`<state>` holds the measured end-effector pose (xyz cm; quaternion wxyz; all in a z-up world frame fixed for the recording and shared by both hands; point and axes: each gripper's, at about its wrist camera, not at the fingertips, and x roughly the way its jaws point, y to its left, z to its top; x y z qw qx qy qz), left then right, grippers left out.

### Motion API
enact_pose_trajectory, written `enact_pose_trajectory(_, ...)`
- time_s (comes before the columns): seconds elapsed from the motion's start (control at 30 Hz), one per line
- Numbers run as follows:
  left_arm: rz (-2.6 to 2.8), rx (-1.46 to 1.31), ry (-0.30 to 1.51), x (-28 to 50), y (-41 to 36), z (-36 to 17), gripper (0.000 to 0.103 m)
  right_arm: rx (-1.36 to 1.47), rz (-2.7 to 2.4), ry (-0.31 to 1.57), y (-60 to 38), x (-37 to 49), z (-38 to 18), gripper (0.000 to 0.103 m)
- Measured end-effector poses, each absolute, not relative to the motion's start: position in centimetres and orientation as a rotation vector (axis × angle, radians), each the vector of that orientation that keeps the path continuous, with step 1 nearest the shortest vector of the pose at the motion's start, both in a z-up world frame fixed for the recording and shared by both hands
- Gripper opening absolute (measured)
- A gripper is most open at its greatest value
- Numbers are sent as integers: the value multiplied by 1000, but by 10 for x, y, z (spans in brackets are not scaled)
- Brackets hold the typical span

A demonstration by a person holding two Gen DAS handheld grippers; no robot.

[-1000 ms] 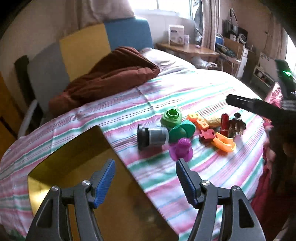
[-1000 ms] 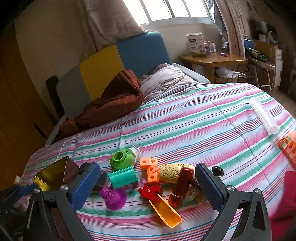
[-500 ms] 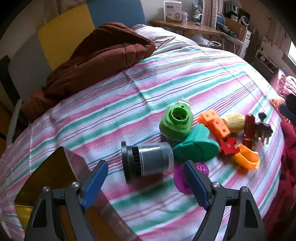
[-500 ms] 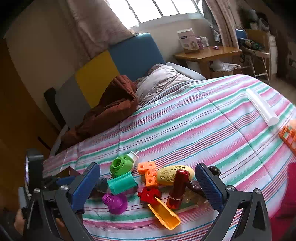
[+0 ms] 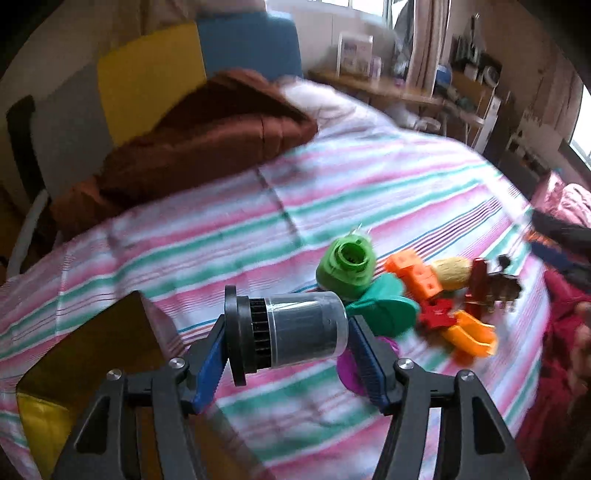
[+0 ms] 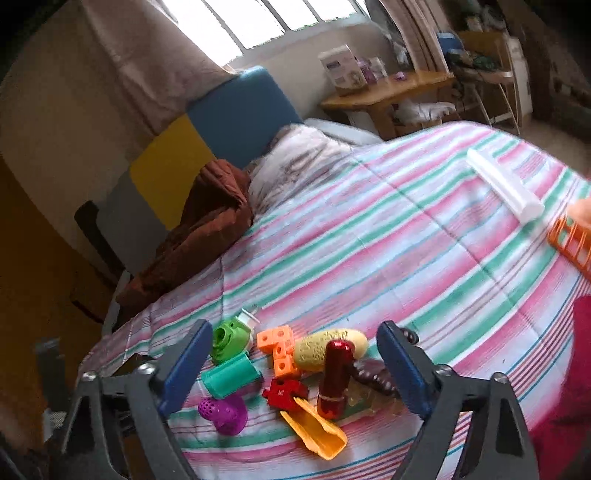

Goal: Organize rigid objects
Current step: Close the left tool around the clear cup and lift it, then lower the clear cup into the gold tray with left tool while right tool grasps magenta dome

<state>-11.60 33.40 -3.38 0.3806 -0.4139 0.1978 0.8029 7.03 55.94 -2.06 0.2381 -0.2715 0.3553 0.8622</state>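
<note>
On a bed spread with a pink, green and white striped quilt (image 5: 332, 206), a cluster of small plastic toys lies near the front edge. Between the closing jaws of the left gripper (image 5: 286, 350) lies a dark grey cylindrical canister with a black ribbed cap (image 5: 288, 332), on its side; both blue pads sit right at its ends, though a firm pinch cannot be told. Just beyond it lie a green round-mouthed toy (image 5: 345, 267), a teal cylinder (image 6: 231, 376), orange linked cubes (image 6: 279, 345), a yellow textured oval (image 6: 328, 349), a red metallic tube (image 6: 334, 380), a red puzzle piece (image 6: 284, 393), a yellow-orange scoop (image 6: 316, 432) and a purple perforated cup (image 6: 221, 411). The right gripper (image 6: 295, 373) hangs over this cluster, its jaws spread but closing, nothing pressed between them. A gold-brown box (image 5: 92, 354) sits at the quilt's near left. Farther back lie a rumpled brown blanket (image 5: 207, 136), a white tube (image 6: 504, 188) and an orange grid basket (image 6: 572, 240). Behind stand a yellow-and-blue headboard (image 6: 221, 129), a wooden side table (image 6: 388, 94) and a bright window (image 6: 280, 18).
</note>
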Motion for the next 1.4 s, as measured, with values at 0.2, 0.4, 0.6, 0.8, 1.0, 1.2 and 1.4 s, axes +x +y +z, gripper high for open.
enact_pose_trajectory(0.2,2088,-986,392,-86,288,-6,64,-911,2414,973,549,51,-33,58)
enact_pose_trajectory(0.4,2130,-971,331,-66,248,3,64,-1095,2534,868,520,26,-41,58)
enact_pose_trajectory(0.6,2193,-1008,282,-61,202,-1,64,-1280,2646,736,482,9,-50,58)
enact_pose_trajectory(0.8,2267,-1050,218,-62,155,-8,64,-1434,2613,563,448,-15,-66,58)
enact_pose_trajectory(1.0,2320,-1108,149,-65,115,-21,64,-1478,2490,524,438,-53,-87,56)
enact_pose_trajectory(1.2,2374,-1150,80,-94,78,-21,64,-1512,2500,316,424,-66,-96,33)
enact_pose_trajectory(1.4,2394,-1213,-1,-141,63,-28,64,-1513,2570,338,424,-58,-96,33)
